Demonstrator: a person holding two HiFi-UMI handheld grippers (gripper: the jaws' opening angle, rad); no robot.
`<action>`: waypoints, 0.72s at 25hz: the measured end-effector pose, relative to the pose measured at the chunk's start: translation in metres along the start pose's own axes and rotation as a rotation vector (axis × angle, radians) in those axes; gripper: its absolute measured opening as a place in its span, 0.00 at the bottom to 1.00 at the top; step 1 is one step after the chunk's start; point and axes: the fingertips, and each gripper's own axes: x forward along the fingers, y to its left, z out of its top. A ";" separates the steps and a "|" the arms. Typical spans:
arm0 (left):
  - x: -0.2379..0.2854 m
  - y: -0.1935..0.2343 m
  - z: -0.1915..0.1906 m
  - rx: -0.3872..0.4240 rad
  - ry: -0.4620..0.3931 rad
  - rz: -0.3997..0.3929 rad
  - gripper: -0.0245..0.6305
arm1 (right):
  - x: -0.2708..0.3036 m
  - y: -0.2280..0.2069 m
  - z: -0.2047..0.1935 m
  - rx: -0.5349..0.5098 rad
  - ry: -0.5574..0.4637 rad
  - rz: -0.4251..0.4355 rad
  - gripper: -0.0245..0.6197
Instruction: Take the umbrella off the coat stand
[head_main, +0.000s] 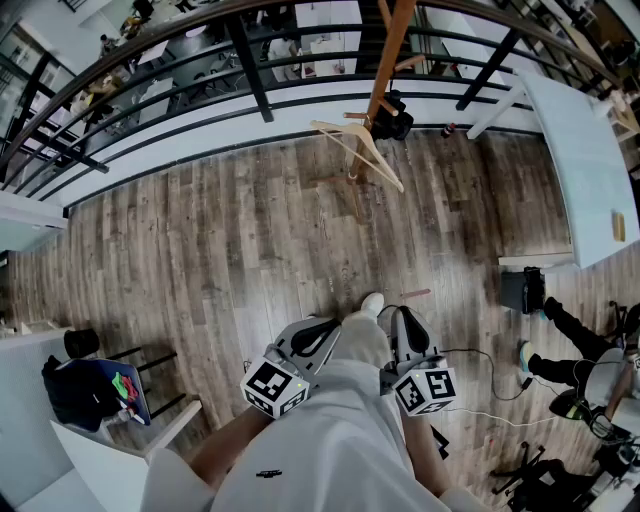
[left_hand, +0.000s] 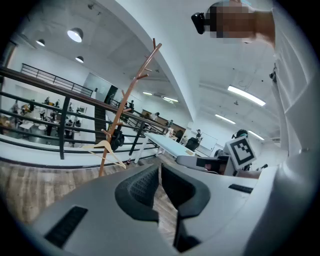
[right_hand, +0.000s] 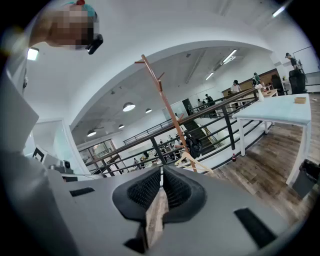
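Note:
A wooden coat stand (head_main: 386, 60) rises by the railing on the far side of the wood floor. A small black umbrella (head_main: 392, 118) hangs on its pole, and a pale wooden hanger (head_main: 360, 150) hangs just below. Both gripper views show the same stand (left_hand: 127, 100) (right_hand: 165, 100) with the black umbrella (left_hand: 117, 139) (right_hand: 194, 146) far ahead. My left gripper (head_main: 328, 328) (left_hand: 160, 170) and right gripper (head_main: 405, 318) (right_hand: 161, 172) are held close to my body, side by side, well short of the stand. Each has its jaws shut with nothing between them.
A black metal railing (head_main: 250, 70) runs behind the stand. A long white table (head_main: 585, 170) stands at the right, with a black bin (head_main: 522, 290) and a seated person (head_main: 575, 345) near it. A white cabinet carrying a dark bag (head_main: 85, 390) stands at the lower left. A cable (head_main: 490, 400) crosses the floor.

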 end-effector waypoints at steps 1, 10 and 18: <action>-0.008 -0.005 0.000 -0.010 -0.016 0.031 0.09 | -0.006 0.007 -0.004 -0.008 0.009 0.018 0.11; -0.007 -0.044 -0.008 -0.012 -0.023 0.072 0.09 | -0.046 0.013 -0.011 0.006 -0.020 0.035 0.10; 0.054 -0.085 0.011 0.065 -0.033 0.034 0.09 | -0.081 -0.050 0.026 0.014 -0.108 0.023 0.10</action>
